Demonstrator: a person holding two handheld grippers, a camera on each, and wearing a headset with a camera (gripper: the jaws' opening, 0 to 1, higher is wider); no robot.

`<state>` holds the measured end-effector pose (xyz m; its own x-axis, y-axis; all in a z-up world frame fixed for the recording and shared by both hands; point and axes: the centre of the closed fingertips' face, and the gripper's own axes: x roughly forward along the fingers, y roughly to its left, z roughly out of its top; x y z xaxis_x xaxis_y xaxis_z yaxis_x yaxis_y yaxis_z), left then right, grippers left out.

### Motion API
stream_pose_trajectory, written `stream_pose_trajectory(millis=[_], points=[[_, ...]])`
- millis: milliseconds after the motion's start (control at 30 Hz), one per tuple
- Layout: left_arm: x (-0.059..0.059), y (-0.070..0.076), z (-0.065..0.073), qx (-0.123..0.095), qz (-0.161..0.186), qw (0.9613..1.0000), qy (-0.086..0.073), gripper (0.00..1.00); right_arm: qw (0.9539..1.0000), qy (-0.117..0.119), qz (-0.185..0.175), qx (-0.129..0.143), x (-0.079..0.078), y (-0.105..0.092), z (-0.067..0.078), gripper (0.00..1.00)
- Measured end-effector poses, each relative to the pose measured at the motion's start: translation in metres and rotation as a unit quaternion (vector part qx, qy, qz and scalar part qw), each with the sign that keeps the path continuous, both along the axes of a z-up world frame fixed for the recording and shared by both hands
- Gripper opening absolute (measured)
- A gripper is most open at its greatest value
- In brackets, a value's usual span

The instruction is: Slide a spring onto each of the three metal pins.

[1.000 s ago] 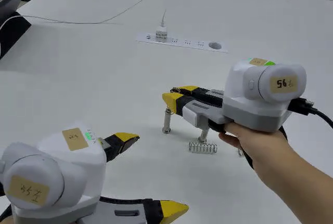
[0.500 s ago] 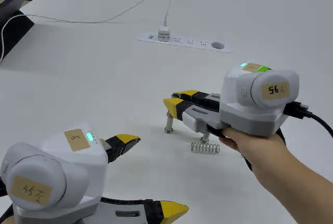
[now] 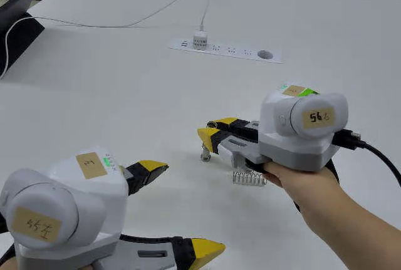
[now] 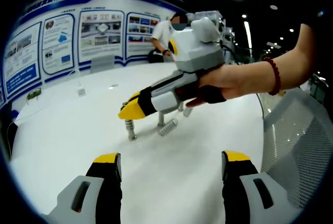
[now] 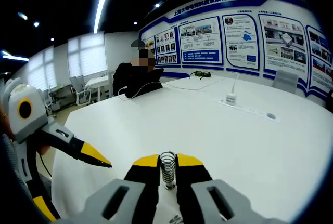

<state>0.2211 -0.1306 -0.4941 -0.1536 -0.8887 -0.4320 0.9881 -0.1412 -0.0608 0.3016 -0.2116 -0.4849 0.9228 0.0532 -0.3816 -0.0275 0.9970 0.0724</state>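
Clamping my right gripper on an upright spring, second spring lying beside, left gripper spread wide at the table near edge

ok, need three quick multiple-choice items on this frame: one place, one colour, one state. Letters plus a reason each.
1. Where is the loose spring?
A. on the power strip
B. on the table, near the right tongs
C. on a chair

2. What colour are the tongs' tips?
A. yellow
B. red
C. green

3. The right tongs are:
A. open
B. shut, empty
C. shut on a second spring

1 B: the head view shows it lying flat on the table just below that gripper.
2 A: both gripper views show yellow tips.
3 C: the right gripper view shows the second spring upright between the closed tips.
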Motion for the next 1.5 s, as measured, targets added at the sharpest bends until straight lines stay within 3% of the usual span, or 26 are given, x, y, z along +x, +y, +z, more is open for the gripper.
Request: stream_pose_trajectory(millis=[267,467,867,1167,1500], points=[[0.001,0.002,0.001,-0.002,0.003,1.0000,0.007,0.80,0.9999,0.016,0.001,-0.002,-0.002,0.001,-0.011,0.12],[0.002,0.001,0.001,0.000,-0.002,1.0000,0.001,0.79,0.9996,0.029,-0.001,-0.003,-0.003,0.001,-0.017,0.12],[0.002,0.000,0.002,-0.001,-0.006,1.0000,-0.002,0.78,0.9993,0.034,0.006,-0.016,-0.003,0.001,-0.018,0.14],[0.001,0.001,0.001,0.001,-0.007,1.0000,-0.004,0.78,0.9992,0.036,0.005,-0.018,-0.005,0.000,-0.017,0.18],[0.001,-0.002,0.004,-0.003,-0.008,0.9999,-0.011,0.77,0.9997,0.020,0.008,-0.011,-0.006,0.004,-0.003,0.22]])
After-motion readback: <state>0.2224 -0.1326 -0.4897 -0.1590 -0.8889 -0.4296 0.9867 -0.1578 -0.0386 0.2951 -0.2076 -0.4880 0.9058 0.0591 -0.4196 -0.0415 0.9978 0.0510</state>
